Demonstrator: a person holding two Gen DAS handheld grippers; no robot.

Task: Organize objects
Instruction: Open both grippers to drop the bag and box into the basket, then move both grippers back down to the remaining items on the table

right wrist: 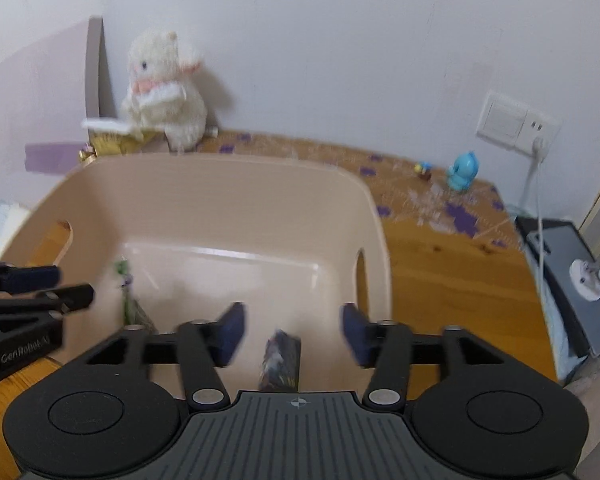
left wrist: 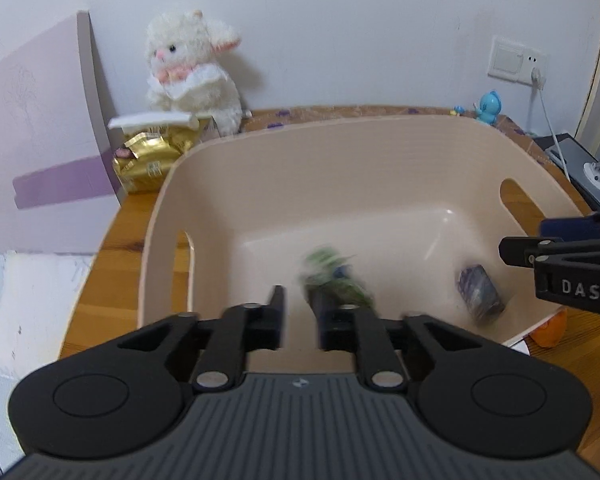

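Hovering over the near rim of a beige plastic bin (left wrist: 300, 168), left gripper (left wrist: 298, 312) with jaws parted by a narrow gap and gripping nothing, as far as can be told. Just past its tips, lying on the bin floor: a green packet (left wrist: 332, 276), smeared by motion blur, some blue and dark bits in the print, details unreadable. Sitting off to the right in the bin's near corner, well apart from the green one: a dark purple packet (left wrist: 480, 292), small, blocky, glossy-looking wrapper.

Hanging above that same dark purple packet (right wrist: 280, 360) in the right wrist view, right gripper (right wrist: 292, 334) with blue-padded jaws spread wide and not touching it, packet resting on the bin (right wrist: 228, 184) floor between them. Showing as a thin upright sliver at the left there, green packet (right wrist: 130, 300).

Standing on a wooden counter (right wrist: 452, 272), bin with cutout handles on both sides. Sitting behind it against the wall: white plush lamb (left wrist: 192, 68), gold foil bags (left wrist: 148, 160), little blue figurine (left wrist: 488, 106).
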